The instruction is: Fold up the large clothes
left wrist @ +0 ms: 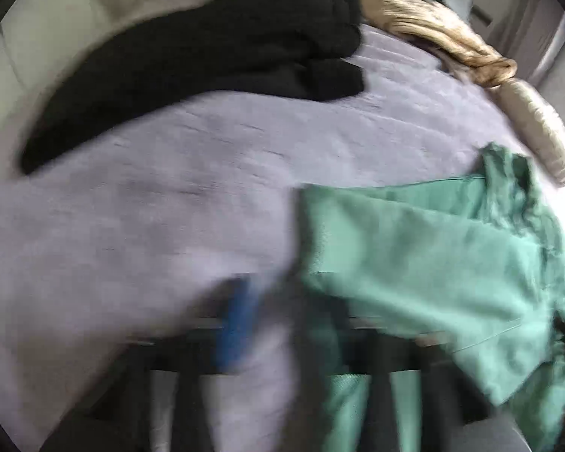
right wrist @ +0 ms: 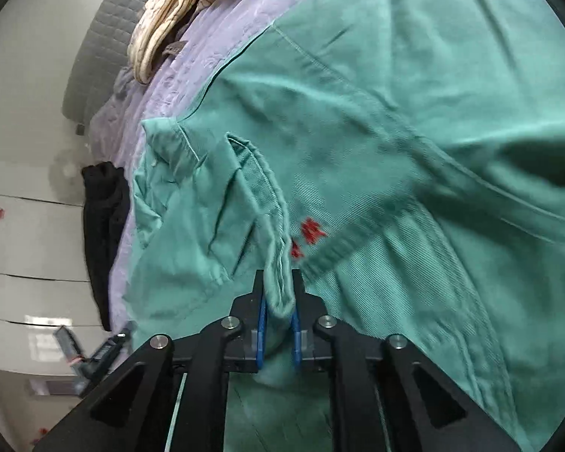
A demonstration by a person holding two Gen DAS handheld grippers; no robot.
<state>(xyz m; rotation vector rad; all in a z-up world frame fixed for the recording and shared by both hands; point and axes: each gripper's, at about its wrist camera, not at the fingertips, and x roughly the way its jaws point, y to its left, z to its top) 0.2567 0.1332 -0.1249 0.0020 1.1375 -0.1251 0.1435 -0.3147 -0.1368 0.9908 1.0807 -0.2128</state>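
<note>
A large green garment [right wrist: 395, 113] with a small red embroidered mark [right wrist: 312, 231] lies spread on the lavender bed sheet [left wrist: 132, 226]. My right gripper [right wrist: 278, 301] is shut on a bunched ribbed edge of this garment, the cloth pinched between its blue pads [right wrist: 260, 320]. In the blurred left wrist view the green garment [left wrist: 414, 263] fills the lower right. My left gripper [left wrist: 286, 324] hovers at its left edge with the jaws apart. One blue finger is over bare sheet, and the other is dark beneath the cloth's edge.
A black garment [left wrist: 207, 67] lies across the far side of the bed. A beige quilted blanket [left wrist: 433, 26] is heaped at the far right by the grey padded headboard [right wrist: 105, 37]. White drawers [right wrist: 26, 245] stand beside the bed.
</note>
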